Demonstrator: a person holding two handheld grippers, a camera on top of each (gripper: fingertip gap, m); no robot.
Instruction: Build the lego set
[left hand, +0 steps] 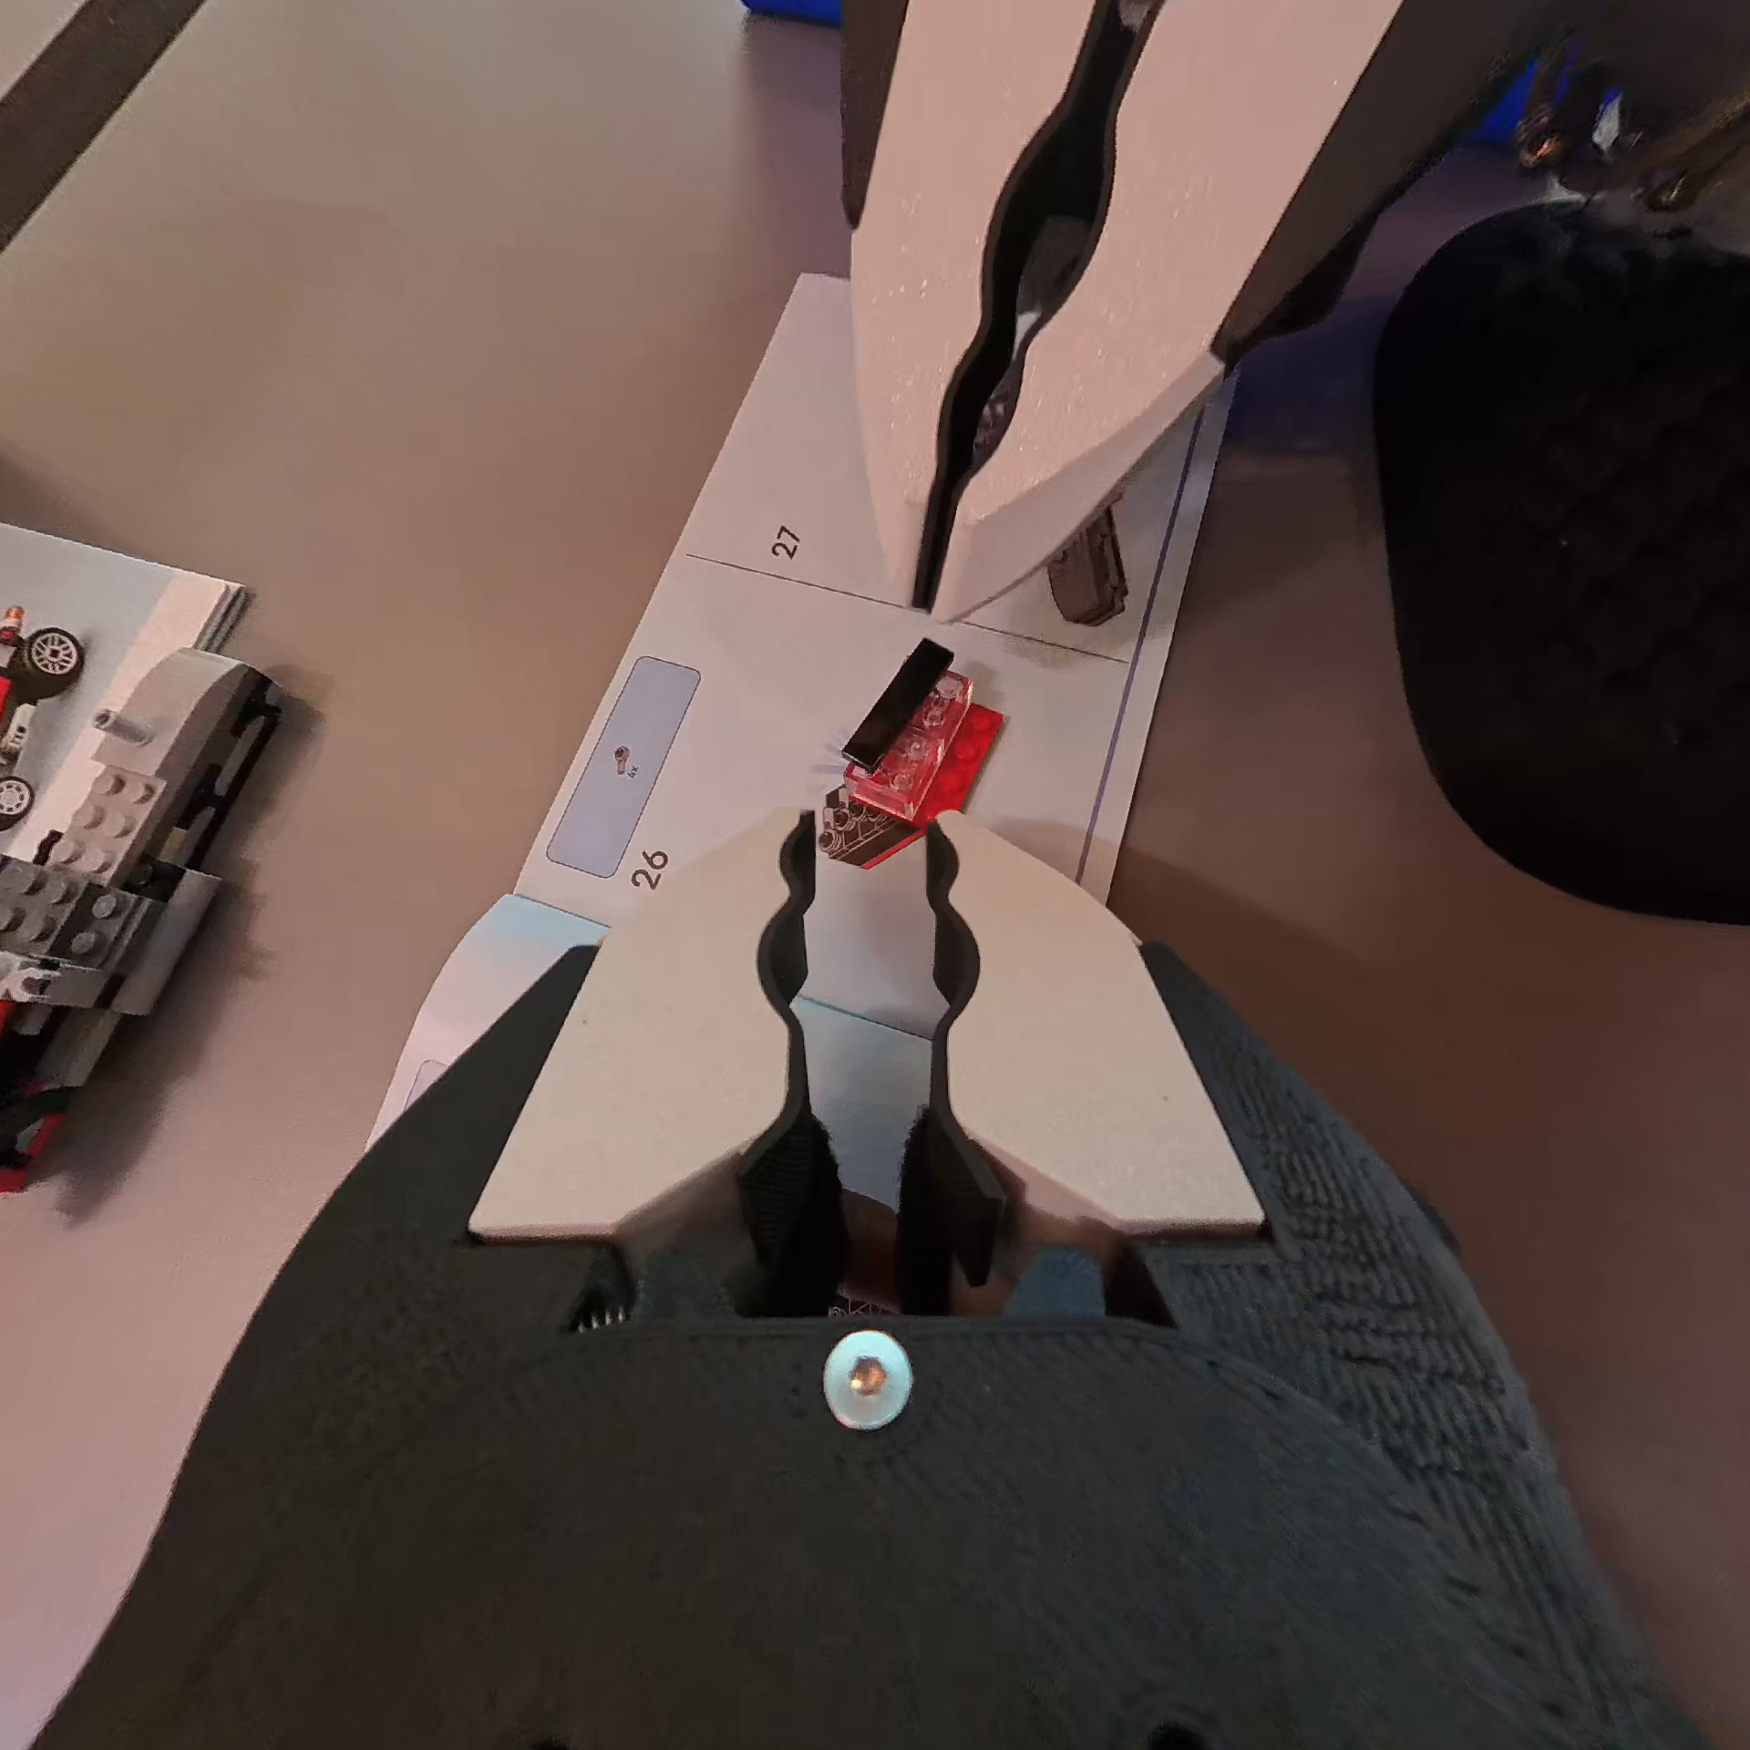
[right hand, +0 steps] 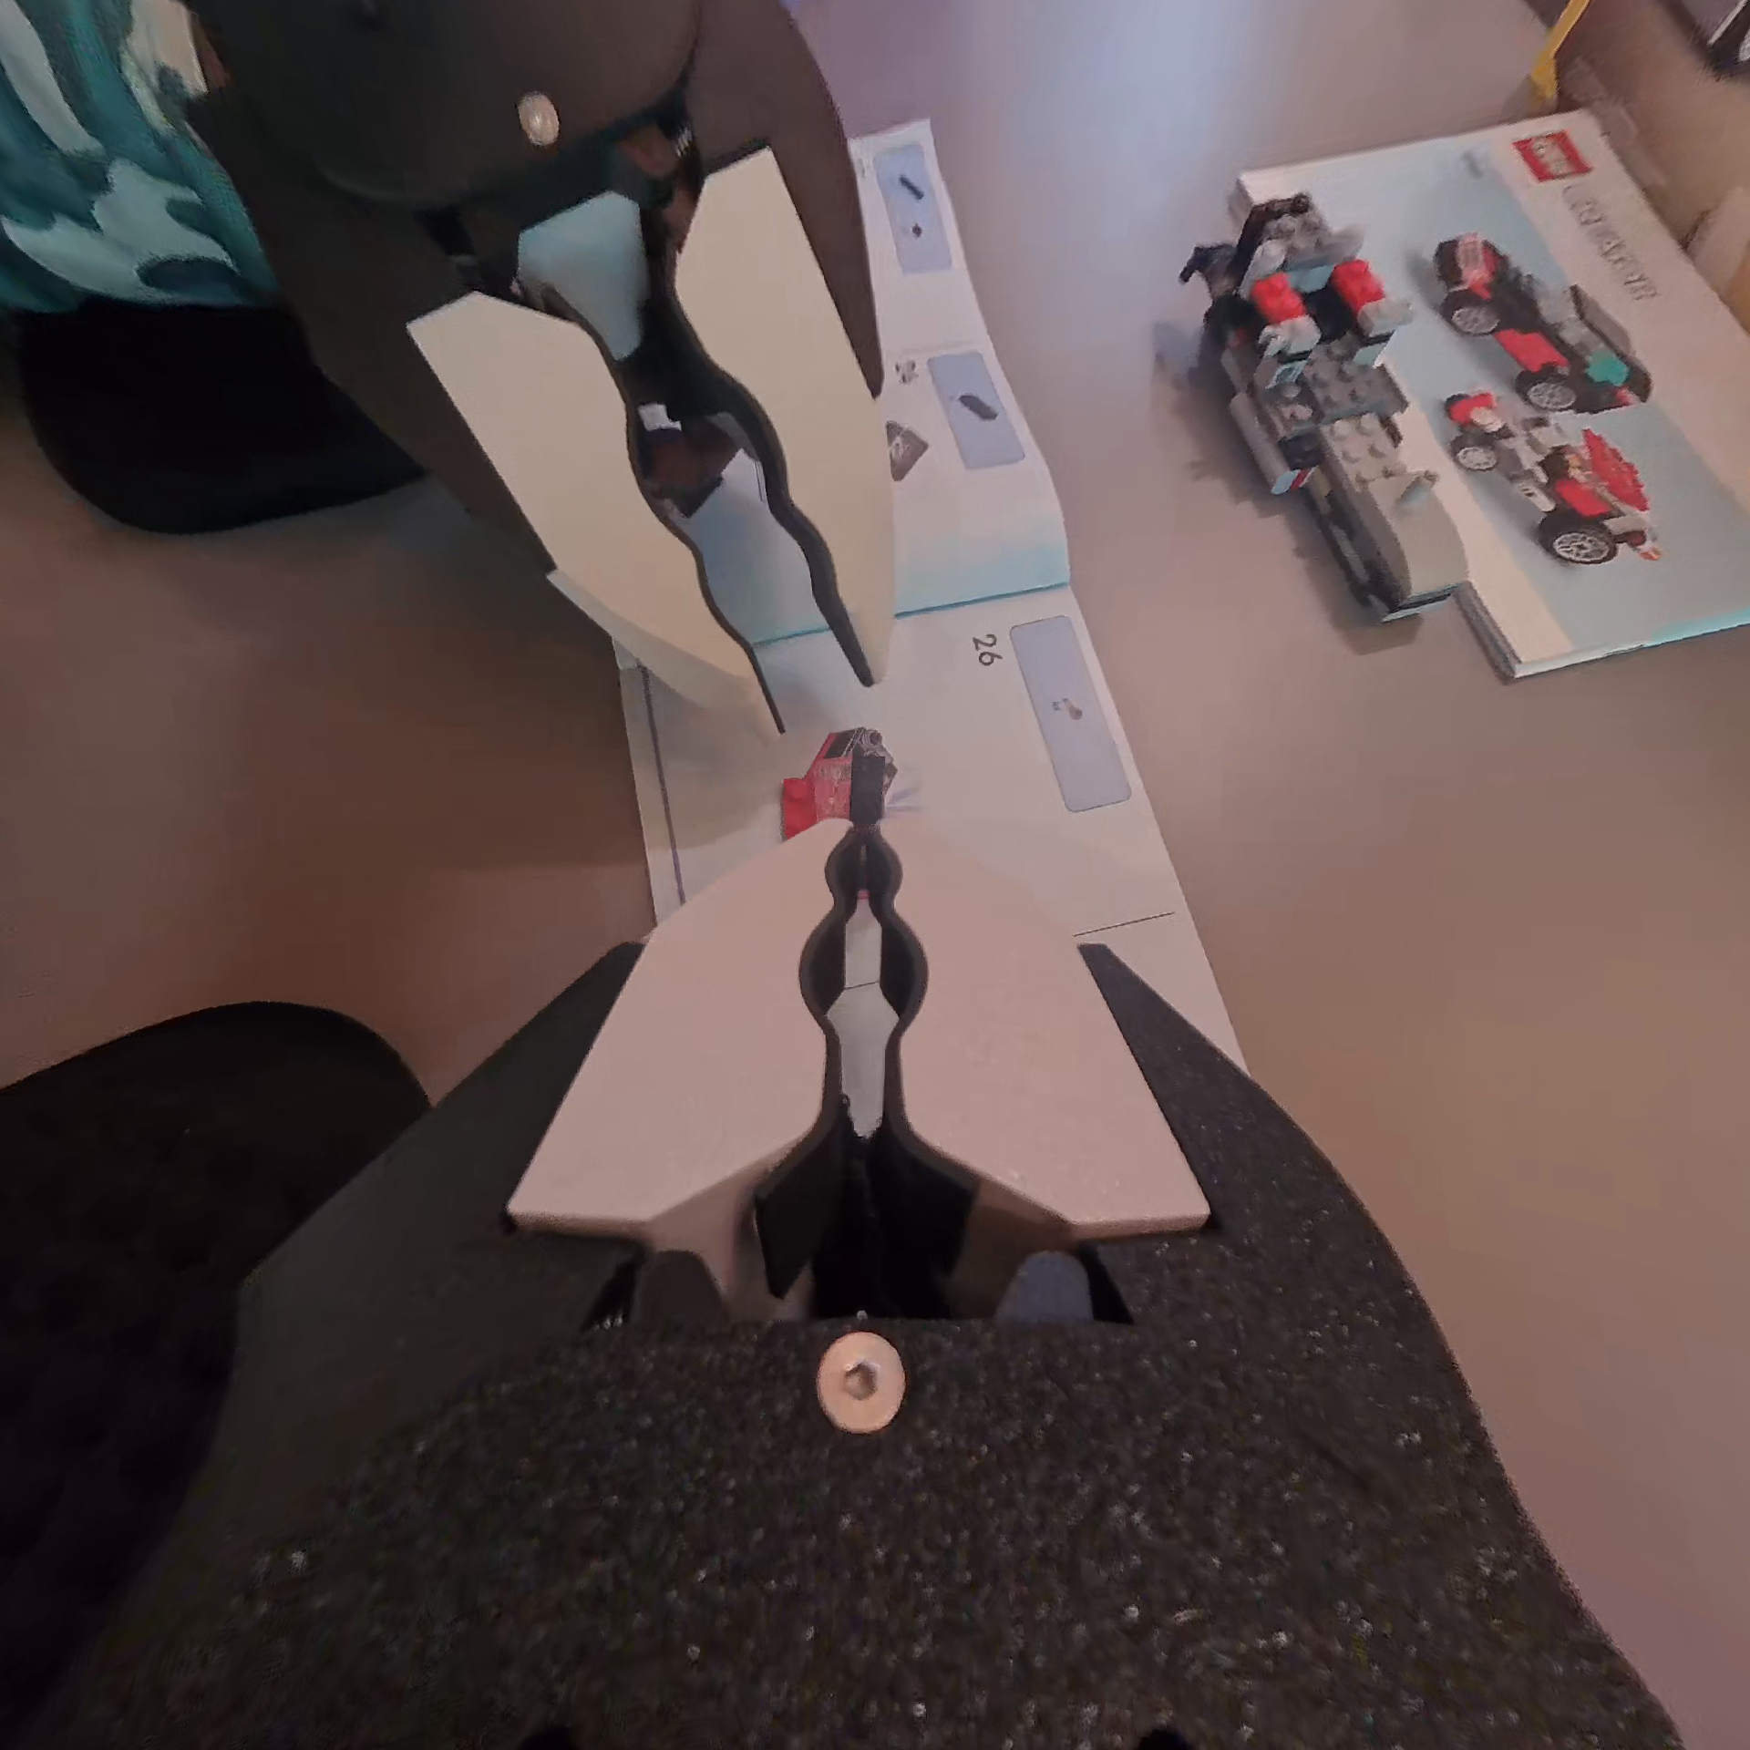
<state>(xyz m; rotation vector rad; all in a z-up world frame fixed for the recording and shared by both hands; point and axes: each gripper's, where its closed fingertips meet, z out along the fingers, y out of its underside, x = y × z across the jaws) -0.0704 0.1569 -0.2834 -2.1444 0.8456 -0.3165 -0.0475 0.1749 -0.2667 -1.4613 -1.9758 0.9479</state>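
A small Lego sub-assembly lies on the open instruction booklet [left hand: 748, 653]: a clear red brick [left hand: 917, 758] on a red plate [left hand: 975, 748], with a small black piece [left hand: 857, 838] at its near end. A black tile [left hand: 895, 705] leans tilted on the clear brick. My left gripper [left hand: 869, 829] is open and empty, its tips just short of the assembly. My right gripper [left hand: 933, 606] comes in from the far side, shut, with its tips just above the tile's upper end. In the right wrist view the right gripper [right hand: 864, 831] is shut right behind the tile [right hand: 864, 786], and the left gripper [right hand: 822, 705] stands open beyond it.
A partly built grey car model [right hand: 1326, 417] lies on the table next to a second booklet [right hand: 1610, 312]; it also shows in the left wrist view [left hand: 114, 852]. A black rounded object [left hand: 1572, 568] sits beside the open booklet. A teal patterned cloth [right hand: 85, 161] is at the far left.
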